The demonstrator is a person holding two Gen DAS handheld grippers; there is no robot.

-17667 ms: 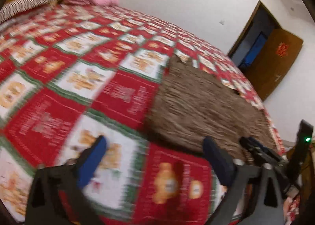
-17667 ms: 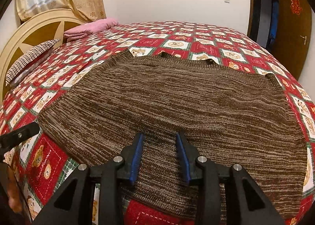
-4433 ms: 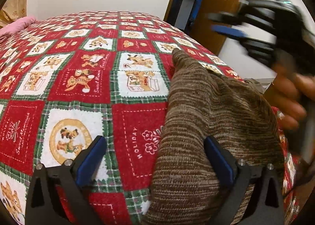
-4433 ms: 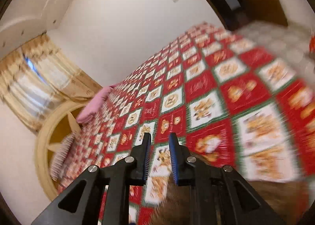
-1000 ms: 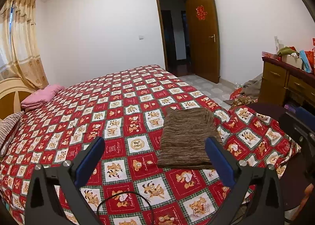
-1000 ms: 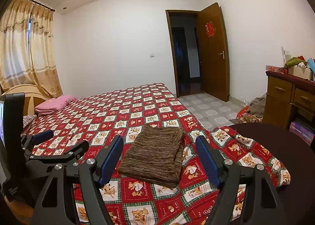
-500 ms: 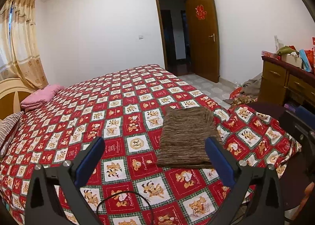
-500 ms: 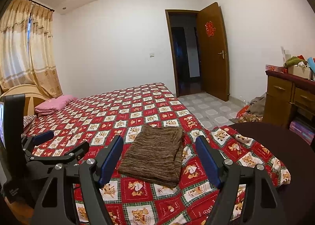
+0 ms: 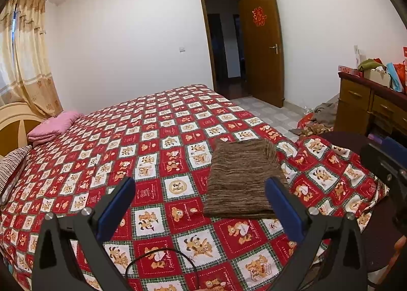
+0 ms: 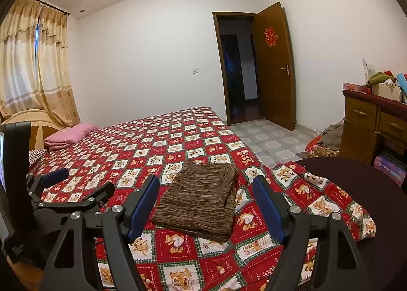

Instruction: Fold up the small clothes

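Observation:
A brown knitted sweater (image 9: 241,179) lies folded into a neat rectangle on the red patterned bedspread (image 9: 152,143), near the foot of the bed. It also shows in the right wrist view (image 10: 201,199). My left gripper (image 9: 201,204) is open and empty, held back from the bed and well short of the sweater. My right gripper (image 10: 206,207) is open and empty too, also held back from the bed. The left gripper shows at the left of the right wrist view (image 10: 71,189).
A pink pillow (image 9: 53,125) and a headboard (image 9: 12,123) are at the far left. A wooden dresser (image 10: 374,125) with clutter stands at the right, a clothes pile (image 10: 328,138) on the tiled floor, an open door (image 10: 274,67) beyond. A black cable (image 9: 162,265) lies on the bedspread's near edge.
Almost nothing has changed in the last second; both grippers stay open and held back. Earlier the sweater lay spread out and was being folded; now it lies folded.

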